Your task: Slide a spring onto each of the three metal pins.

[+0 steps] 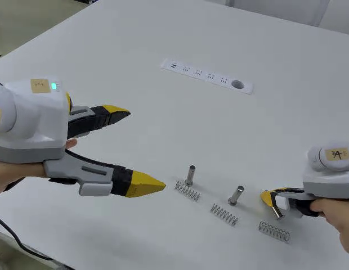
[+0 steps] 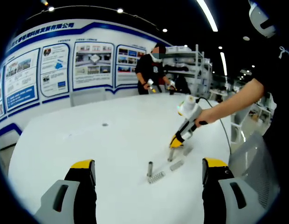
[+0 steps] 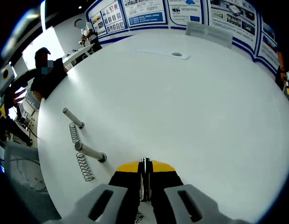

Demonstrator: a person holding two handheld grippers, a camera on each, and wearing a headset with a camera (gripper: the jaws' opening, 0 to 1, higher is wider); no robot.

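Observation:
Two metal pins rest on the white table (image 1: 163, 34): one pin (image 1: 189, 175) stands upright, another pin (image 1: 236, 195) is to its right. A third pin (image 1: 275, 210) is clamped in my right gripper (image 1: 274, 207), its tip near the tabletop; it shows between the shut jaws (image 3: 144, 179). Three springs lie flat: the left spring (image 1: 187, 191), the middle spring (image 1: 224, 214) and the right spring (image 1: 274, 231), just under the right gripper. My left gripper (image 1: 138, 149) hovers open left of the pins, holding nothing; the upright pin (image 2: 149, 169) sits ahead between its fingers (image 2: 81, 168).
A white socket strip (image 1: 205, 75) is set into the table farther back. A black cable (image 1: 17, 242) runs off the near left edge. The table's front edge lies close below the springs. A person (image 2: 156, 70) stands at the far side.

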